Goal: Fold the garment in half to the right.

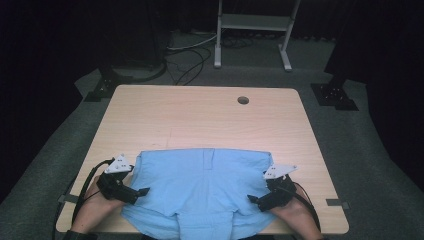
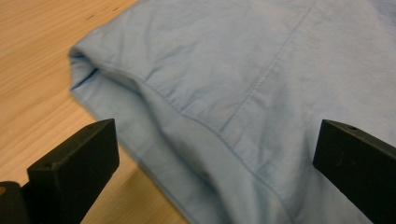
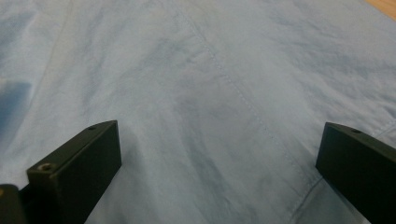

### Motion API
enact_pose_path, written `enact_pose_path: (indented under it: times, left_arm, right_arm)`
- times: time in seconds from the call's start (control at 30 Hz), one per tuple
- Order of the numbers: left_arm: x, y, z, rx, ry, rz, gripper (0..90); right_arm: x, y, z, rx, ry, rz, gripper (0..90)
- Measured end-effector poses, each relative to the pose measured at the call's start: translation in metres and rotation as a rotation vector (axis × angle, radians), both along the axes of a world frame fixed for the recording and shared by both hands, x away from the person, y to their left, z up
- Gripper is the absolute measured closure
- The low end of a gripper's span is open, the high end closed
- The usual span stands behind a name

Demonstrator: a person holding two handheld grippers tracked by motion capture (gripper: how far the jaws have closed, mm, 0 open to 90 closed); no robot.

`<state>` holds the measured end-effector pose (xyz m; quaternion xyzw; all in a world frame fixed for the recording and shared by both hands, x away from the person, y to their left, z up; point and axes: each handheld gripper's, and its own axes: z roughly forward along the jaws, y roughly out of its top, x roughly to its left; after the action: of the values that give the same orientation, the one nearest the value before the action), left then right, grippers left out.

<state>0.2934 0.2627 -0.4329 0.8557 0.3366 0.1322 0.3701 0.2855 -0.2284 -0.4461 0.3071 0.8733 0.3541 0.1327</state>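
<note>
Folding step pending: my left tool (image 1: 142,191) and right tool (image 1: 252,199) both agape at blue shirt (image 1: 200,185) side edges on table (image 1: 200,115); next, pinch hems

A recording lab or studio is suggested rather than a home: a plain light-wood desk (image 1: 200,115) with a cable hole (image 1: 243,100) is set on grey carpet (image 1: 350,150) and ringed by dark curtains. Black stand bases (image 1: 334,95), loose cables (image 1: 192,57) and a metal frame (image 1: 252,30), possibly another desk's legs, are seen behind
</note>
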Motion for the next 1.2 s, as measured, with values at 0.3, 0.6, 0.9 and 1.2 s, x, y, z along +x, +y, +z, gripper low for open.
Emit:
enact_pose_path:
  times: [0.3,0.6,0.9,1.2]
  left_arm:
    - [0.0047,0.0051,-0.0075,-0.021,0.016,0.041,0.3]
    - [0.0024,0.0024,-0.0076,-0.023,-0.008,0.035,13.9]
    - [0.0026,0.0093,-0.0055,-0.04,-0.017,0.065,34.8]
    - [0.0001,0.009,-0.0055,-0.059,-0.019,0.035,54.5]
  right_arm:
    - [0.0002,-0.0001,0.0,0.001,0.0,0.002,0.0]
    - [0.0001,-0.0002,-0.0001,0.001,0.0,0.001,0.0]
    - [0.0001,-0.0001,-0.0001,0.001,0.0,0.001,0.0]
    - [0.0002,0.0,-0.0001,0.001,-0.001,0.001,0.0]
